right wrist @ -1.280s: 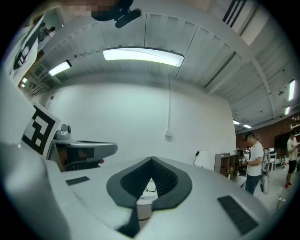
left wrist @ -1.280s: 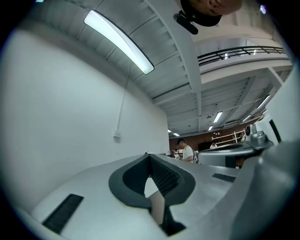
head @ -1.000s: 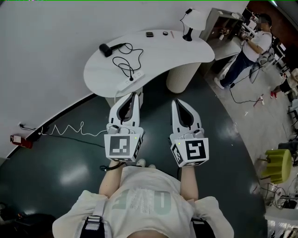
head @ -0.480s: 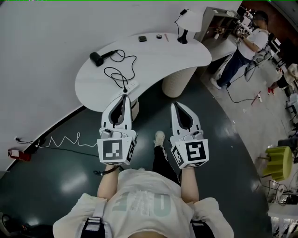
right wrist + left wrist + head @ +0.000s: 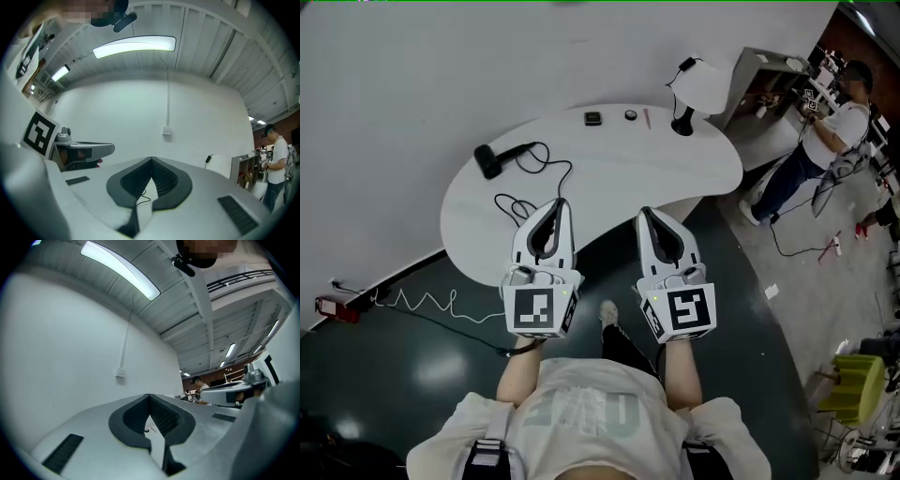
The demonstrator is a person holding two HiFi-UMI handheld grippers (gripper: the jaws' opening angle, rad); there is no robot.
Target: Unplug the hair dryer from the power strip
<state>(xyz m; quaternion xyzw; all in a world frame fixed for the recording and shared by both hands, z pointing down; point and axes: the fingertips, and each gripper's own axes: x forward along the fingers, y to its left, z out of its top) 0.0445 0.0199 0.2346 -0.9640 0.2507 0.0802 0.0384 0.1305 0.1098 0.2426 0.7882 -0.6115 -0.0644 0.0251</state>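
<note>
Dark glossy floor (image 5: 412, 356), white wall (image 5: 441, 75) behind. White kidney-shaped table (image 5: 609, 169) stands against the wall, and both grippers are held level over its near edge, side by side and apart from each other. A bystander (image 5: 825, 150) stands far right by shelving, well clear of the table. Left gripper (image 5: 558, 202): jaws fully together, nothing between them, and its own view (image 5: 150, 395) shows only a sliver of tabletop through the pad gap. Right gripper (image 5: 645, 212): jaws likewise together and empty, with a bit of black cable on the tabletop showing in its own view (image 5: 151, 159) through the gap below the tips. Neither gripper touches anything on the table. A lime-green chair (image 5: 853, 382) sits at the lower right, and a white lamp (image 5: 698, 84) on a black base stands at the table's far right end. The hair dryer (image 5: 487, 160) is black and lies flat on the table's left end near the wall side, well ahead and left of the left gripper. Its black cord (image 5: 508, 204) loops across the tabletop toward the left gripper and runs out of sight under it. The power strip is hidden there, so I can't tell whether the plug is in. A white coiled cable (image 5: 422, 300) lies on the floor at left. Small items by the far edge: a black box (image 5: 593, 118) and a round piece (image 5: 630, 114).
</note>
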